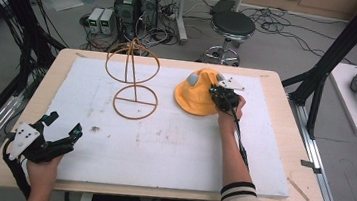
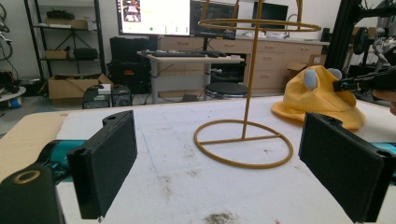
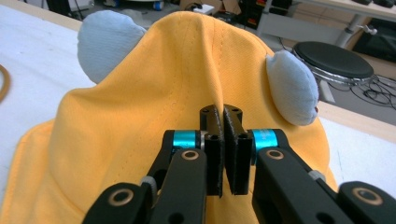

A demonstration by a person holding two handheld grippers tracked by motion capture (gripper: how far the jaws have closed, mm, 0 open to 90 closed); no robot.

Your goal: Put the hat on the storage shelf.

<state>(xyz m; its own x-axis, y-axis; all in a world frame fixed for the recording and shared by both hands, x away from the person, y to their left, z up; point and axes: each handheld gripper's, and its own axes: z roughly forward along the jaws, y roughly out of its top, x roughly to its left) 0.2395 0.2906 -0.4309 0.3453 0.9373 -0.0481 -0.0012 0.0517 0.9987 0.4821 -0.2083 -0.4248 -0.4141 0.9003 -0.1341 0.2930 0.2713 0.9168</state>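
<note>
Right tongs [image 3: 223,140] closed on a pinched ridge of fabric at the crown of the yellow bucket hat [image 1: 197,96], jaws nearly meeting with a thin fold between them; seen from above, tongs at the hat's right side, hat resting on the white pad [image 1: 172,145] covering the surface, toward its far right. Two pale grey-blue stuffed ears [image 3: 106,50] flanking the grip, one to each side of the ridge. Left of the hat, just beside it but apart, a gold wire hat stand [image 1: 134,78]: round base flat on the pad, upright post, ring at the top. Probably the coming move: lift and carry leftward onto that ring, so hat lying right of stand, right hand clearly nearer. Left tongs [image 2: 224,163] wide open and empty, held low at the near left corner, well apart from both, pointing toward the stand's base. No readable brand, label or writing on hat or stand; distant monitor text too small to read.
</note>
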